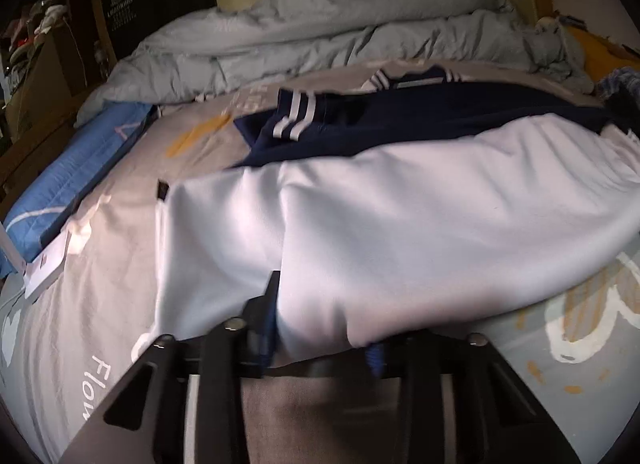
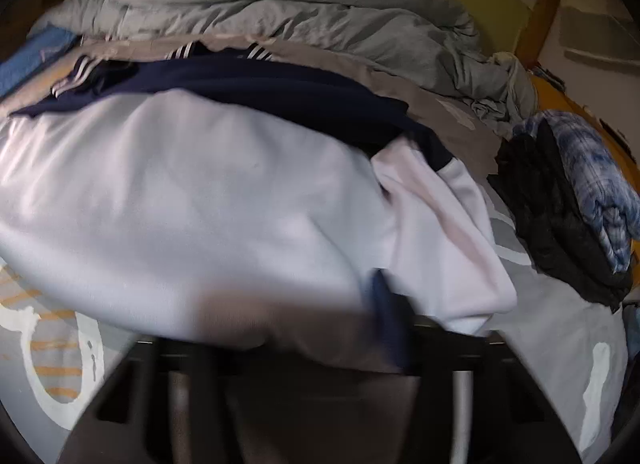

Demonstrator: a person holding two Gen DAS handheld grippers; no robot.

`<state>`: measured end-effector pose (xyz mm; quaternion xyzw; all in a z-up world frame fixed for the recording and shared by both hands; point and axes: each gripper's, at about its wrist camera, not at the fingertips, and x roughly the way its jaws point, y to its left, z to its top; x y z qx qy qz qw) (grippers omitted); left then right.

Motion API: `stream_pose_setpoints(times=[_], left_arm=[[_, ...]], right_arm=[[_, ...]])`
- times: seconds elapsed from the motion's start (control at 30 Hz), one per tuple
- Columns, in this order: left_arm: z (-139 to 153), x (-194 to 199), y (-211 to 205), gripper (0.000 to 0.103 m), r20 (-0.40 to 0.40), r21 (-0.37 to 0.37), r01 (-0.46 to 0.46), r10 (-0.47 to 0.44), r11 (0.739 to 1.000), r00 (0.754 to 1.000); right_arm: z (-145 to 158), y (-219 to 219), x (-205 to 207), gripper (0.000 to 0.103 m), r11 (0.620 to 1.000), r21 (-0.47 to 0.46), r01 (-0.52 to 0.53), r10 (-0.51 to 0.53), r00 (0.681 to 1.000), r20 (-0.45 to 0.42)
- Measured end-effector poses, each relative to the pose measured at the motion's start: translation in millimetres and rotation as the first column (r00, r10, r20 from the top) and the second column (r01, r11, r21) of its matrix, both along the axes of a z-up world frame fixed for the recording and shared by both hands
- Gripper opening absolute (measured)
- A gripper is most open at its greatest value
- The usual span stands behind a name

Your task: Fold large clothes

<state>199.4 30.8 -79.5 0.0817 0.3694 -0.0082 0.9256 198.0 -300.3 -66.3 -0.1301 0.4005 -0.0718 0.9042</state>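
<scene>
At the bottom centre of the left wrist view, the left claw (image 1: 320,328) has the near hem of the white and navy garment (image 1: 400,204) draped over it. One dark finger (image 1: 272,292) pokes up at the edge of the fabric, and a strip of navy trim shows at the hem. The cloth hides the tips, so I cannot tell for certain whether the jaws are pressed together, though the hem appears pinched and lifted.

In the right wrist view the right claw (image 2: 384,324) sits low and right of centre, blurred, with the same garment's (image 2: 200,204) hem gathered over it around a navy strip. Its jaw state cannot be read either.

Outward from both claws, the white body of the garment fills the middle of each frame. Its navy upper part and white-striped cuffs (image 1: 294,114) lie toward the top.

It rests on the bed (image 1: 100,264), whose grey sheet bears orange and white drawings. A rumpled grey-green duvet (image 1: 320,32) lies across the upper frame. A blue pillow (image 1: 68,180) sits at the left edge of the left view. A pile of dark and blue plaid clothes (image 2: 572,200) lies at the right edge of the right view.
</scene>
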Motion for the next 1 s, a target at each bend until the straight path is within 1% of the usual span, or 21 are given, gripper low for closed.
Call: stream_pose_setpoints(times=[0.03, 0.07, 0.1, 0.13, 0.27, 0.3, 0.37, 0.5, 0.6, 0.73, 0.87, 1.0], left_arm=[[5.4, -4.9, -0.8, 0.031, 0.030, 0.004, 0.000, 0.000, 1.000, 1.000], [10.5, -10.1, -1.2, 0.030, 0.046, 0.010, -0.001, 0.001, 1.000, 0.999], [16.5, -16.8, -3.2, 0.030, 0.057, 0.030, -0.002, 0.000, 1.000, 0.998], [20.7, -20.9, -3.9, 0.029, 0.056, 0.033, -0.002, 0.000, 0.999, 0.998], [43.6, -50.9, 3.2, 0.029, 0.058, -0.014, 0.010, -0.010, 1.000, 0.998], [48.2, -58.0, 4.3, 0.029, 0.057, -0.021, 0.012, -0.011, 1.000, 0.998], [57.9, -78.7, 8.5, 0.029, 0.053, -0.042, 0.018, -0.016, 0.999, 0.998], [65.3, -125.0, 19.0, 0.029, 0.038, -0.095, 0.039, -0.036, 0.995, 0.999], [65.0, -156.7, 20.1, 0.029, 0.034, -0.091, 0.064, -0.061, 0.994, 0.998], [64.2, -188.7, 20.5, 0.029, 0.030, -0.088, 0.084, -0.082, 0.993, 0.996], [66.0, -200.7, 22.2, 0.029, 0.020, -0.093, 0.087, -0.085, 0.992, 0.996], [70.2, -191.0, 26.6, 0.031, -0.017, -0.120, 0.082, -0.084, 0.989, 0.996]], right_arm=[[2.7, 3.3, -3.7, 0.018, 1.000, -0.013, 0.003, -0.002, 1.000, 0.019], [7.4, 5.4, -8.8, 0.015, 1.000, -0.013, 0.007, -0.007, 0.999, 0.040], [14.7, 4.3, -15.8, 0.015, 1.000, 0.007, 0.013, -0.013, 0.998, 0.057], [20.8, 1.2, -20.9, 0.014, 0.999, 0.030, 0.015, -0.017, 0.998, 0.066], [52.4, -8.9, -47.7, 0.013, 0.993, 0.119, 0.005, -0.016, 0.996, 0.088], [60.3, -9.6, -59.5, 0.013, 0.991, 0.137, -0.004, -0.010, 0.995, 0.096], [68.5, -7.0, -79.9, 0.013, 0.989, 0.144, -0.018, 0.002, 0.994, 0.110], [76.8, -2.0, -128.3, 0.014, 0.987, 0.156, -0.048, 0.029, 0.993, 0.118], [75.7, 1.1, -160.8, 0.014, 0.986, 0.152, -0.064, 0.047, 0.992, 0.116], [71.0, 4.6, -190.0, 0.014, 0.988, 0.133, -0.076, 0.063, 0.993, 0.100], [72.8, 5.5, -205.2, 0.015, 0.989, 0.119, -0.086, 0.074, 0.992, 0.100], [80.0, 3.3, -204.7, 0.015, 0.986, 0.138, -0.093, 0.079, 0.991, 0.108]])
